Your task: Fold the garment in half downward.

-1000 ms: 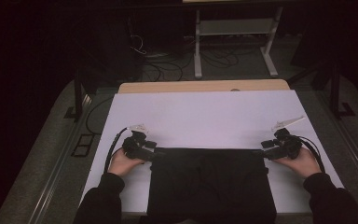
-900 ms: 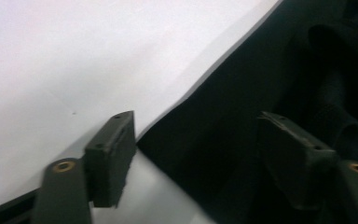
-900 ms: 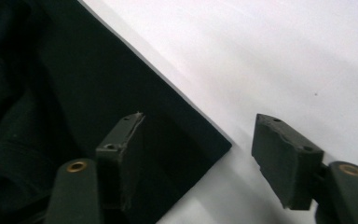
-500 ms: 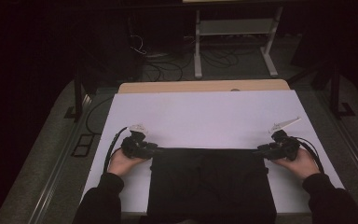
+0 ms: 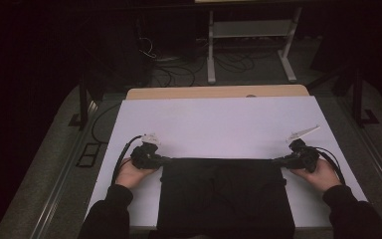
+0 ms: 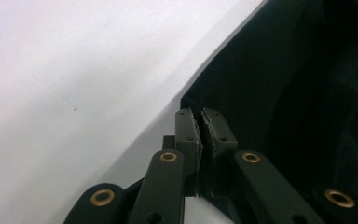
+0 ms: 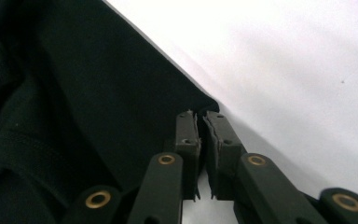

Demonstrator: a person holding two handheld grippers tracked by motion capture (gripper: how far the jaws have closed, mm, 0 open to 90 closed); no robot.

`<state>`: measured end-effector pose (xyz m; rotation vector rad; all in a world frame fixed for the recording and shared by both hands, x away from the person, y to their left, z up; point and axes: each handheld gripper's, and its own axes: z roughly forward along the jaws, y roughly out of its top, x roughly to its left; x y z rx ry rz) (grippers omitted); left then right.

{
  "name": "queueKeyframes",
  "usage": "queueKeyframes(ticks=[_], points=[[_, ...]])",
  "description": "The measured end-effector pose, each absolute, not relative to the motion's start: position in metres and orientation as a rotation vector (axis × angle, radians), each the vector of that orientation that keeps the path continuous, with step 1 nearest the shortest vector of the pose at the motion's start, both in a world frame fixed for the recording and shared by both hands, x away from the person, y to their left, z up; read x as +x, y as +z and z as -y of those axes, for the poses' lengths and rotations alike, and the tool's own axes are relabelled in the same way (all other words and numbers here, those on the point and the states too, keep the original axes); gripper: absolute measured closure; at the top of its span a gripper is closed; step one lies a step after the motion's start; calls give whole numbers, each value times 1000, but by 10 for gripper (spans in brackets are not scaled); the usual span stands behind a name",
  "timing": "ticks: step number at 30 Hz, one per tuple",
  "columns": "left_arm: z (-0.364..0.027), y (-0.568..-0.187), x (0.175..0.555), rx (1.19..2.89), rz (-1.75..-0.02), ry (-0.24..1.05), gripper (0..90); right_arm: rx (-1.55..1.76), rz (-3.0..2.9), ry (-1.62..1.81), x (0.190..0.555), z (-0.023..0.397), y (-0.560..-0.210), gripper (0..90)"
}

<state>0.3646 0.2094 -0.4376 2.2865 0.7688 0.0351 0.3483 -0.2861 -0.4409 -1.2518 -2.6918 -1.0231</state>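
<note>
Two grippers pinch the far corners of a black cloth (image 5: 224, 199) spread flat on the white table (image 5: 219, 124). Left gripper (image 6: 200, 126) has its jaws pressed together on the cloth's left corner; right gripper (image 7: 201, 126) is clamped likewise on the right corner, cloth edge between the pads.

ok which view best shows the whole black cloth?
High view: the whole black cloth lies flat on the white table. The gripper views show a far corner each, pinched by the left gripper and right gripper.
</note>
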Motion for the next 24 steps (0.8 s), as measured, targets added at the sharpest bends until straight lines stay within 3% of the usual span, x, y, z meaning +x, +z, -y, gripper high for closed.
queueKeyframes(ticks=[10, 24], points=[[-213, -428, 362, 2234, -768, 50, 846, -1248, 2735, -1032, 344, 284, -435, 848], [-215, -409, 361, 2217, -760, 170, 851, -1301, 2791, -1111, 343, 283, -415, 857]])
